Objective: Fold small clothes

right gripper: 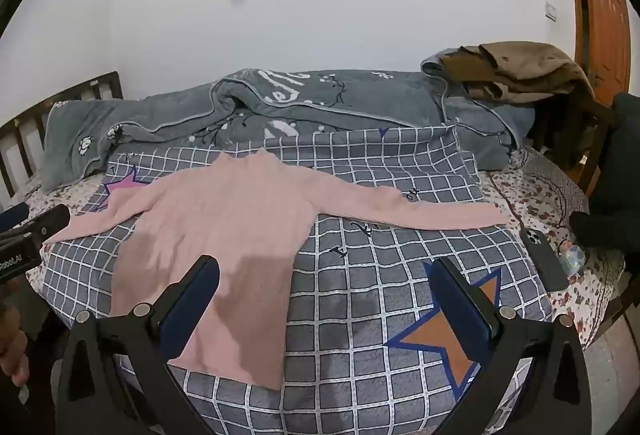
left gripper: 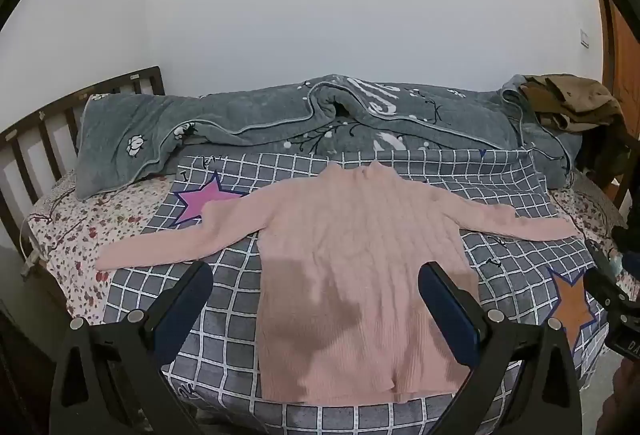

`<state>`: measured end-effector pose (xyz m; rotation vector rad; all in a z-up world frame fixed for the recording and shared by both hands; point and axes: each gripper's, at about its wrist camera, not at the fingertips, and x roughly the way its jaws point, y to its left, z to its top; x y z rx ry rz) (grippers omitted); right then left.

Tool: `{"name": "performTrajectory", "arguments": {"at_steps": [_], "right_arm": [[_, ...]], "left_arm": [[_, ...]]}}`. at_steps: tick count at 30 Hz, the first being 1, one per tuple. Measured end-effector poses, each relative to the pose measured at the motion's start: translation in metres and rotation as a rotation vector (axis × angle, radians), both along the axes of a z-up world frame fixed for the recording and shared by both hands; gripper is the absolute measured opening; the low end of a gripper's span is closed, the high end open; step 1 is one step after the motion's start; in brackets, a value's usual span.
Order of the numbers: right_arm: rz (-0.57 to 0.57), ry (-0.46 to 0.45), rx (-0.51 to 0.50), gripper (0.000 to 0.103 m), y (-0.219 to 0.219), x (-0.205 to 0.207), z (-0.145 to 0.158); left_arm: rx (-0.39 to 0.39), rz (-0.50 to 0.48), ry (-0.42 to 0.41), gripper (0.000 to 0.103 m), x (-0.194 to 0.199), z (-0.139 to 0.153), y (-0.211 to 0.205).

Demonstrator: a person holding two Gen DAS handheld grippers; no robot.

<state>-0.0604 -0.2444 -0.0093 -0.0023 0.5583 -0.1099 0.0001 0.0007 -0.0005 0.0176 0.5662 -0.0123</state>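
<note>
A pink ribbed sweater [left gripper: 352, 235] lies flat on a grey checked cover [left gripper: 224, 331], collar away from me, both sleeves spread out sideways. My left gripper [left gripper: 316, 269] hovers above the sweater's lower body, open wide, nothing between its fingers. In the right wrist view the same sweater [right gripper: 224, 219] lies to the left. My right gripper [right gripper: 328, 263] hangs open over the sweater's right hem edge and the bare checked cover [right gripper: 360, 315], holding nothing. The left gripper's body shows at that view's left edge.
A rumpled grey blanket [left gripper: 320, 115] lies along the far side by the white wall. Brown clothes [right gripper: 516, 71] are piled at the far right. A dark phone [right gripper: 544, 259] and a small toy lie on the floral sheet [right gripper: 536, 195]. A wooden headboard [left gripper: 44, 131] stands left.
</note>
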Motion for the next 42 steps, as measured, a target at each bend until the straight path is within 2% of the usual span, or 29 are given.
{"name": "performTrajectory", "arguments": {"at_steps": [15,18,42], "right_arm": [[-0.009,0.003,0.0,0.103,0.003,-0.01,-0.004],[-0.008,0.007,0.007,0.103,-0.001,-0.008,0.007],[-0.009,-0.009,0.025,0.103,0.002,-0.012,0.01]], "left_arm": [[-0.003,-0.013,-0.002,0.103,-0.003,0.012,0.002],[0.0,-0.014,-0.001,0.103,-0.003,0.008,-0.001],[-0.006,-0.016,0.003,0.103,-0.004,0.003,-0.001]]}}
